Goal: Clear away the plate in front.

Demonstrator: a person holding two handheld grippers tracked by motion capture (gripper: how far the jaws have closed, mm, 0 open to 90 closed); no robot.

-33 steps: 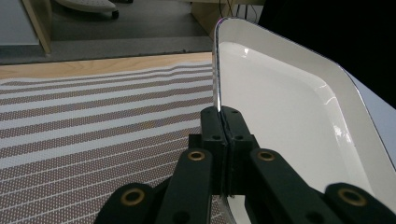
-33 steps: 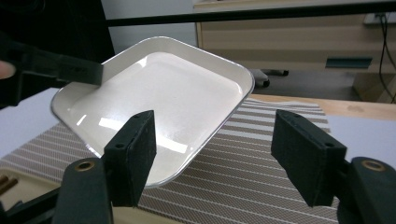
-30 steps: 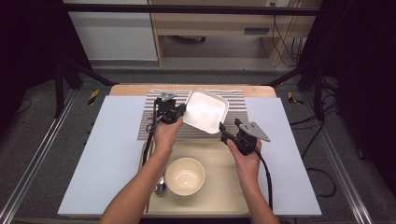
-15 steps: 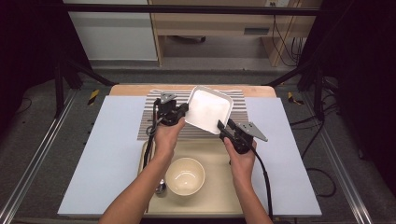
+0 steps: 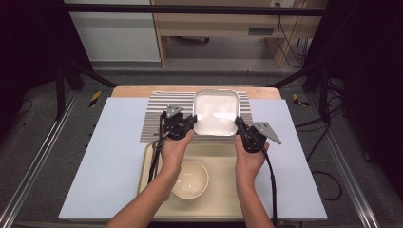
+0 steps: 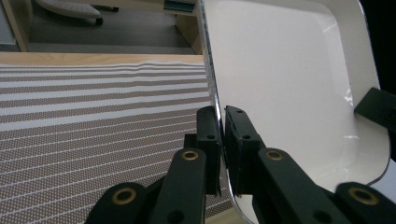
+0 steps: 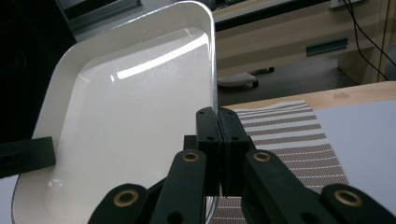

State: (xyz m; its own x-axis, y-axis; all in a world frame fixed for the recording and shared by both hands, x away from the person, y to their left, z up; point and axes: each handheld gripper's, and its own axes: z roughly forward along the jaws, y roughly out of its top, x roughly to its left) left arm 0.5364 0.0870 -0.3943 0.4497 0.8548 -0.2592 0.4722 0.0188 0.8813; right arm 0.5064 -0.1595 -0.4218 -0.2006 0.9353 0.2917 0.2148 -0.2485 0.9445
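Presently, items listed left to right, all placed relative to the striped mat [image 5: 161, 114]:

Left gripper [image 5: 190, 122] — at the mat's near edge, jaws clamped on the left rim of the white square dish [image 5: 216, 113]; the left gripper view shows the rim pinched between the pads.

White square dish [image 6: 289, 84] — over the mat's right half, held at both side rims, squared to the mat.

Right gripper [image 5: 239, 124] — off the mat's near right corner, jaws just closed onto the dish's right rim [image 7: 212, 88]; rim sits between the pads.

Cream bowl [image 5: 190, 179] — on the tan tray [image 5: 223, 199], nearer the person than the mat.

Step in hand, by judgement: a two-sided hold is complete, ready for a carry. Next move calls for both hands travelling together and level, so neither rim slips.

Change noted: a second ago the dish lay turned at an angle with the right gripper apart from it; now it is straight and gripped on both sides
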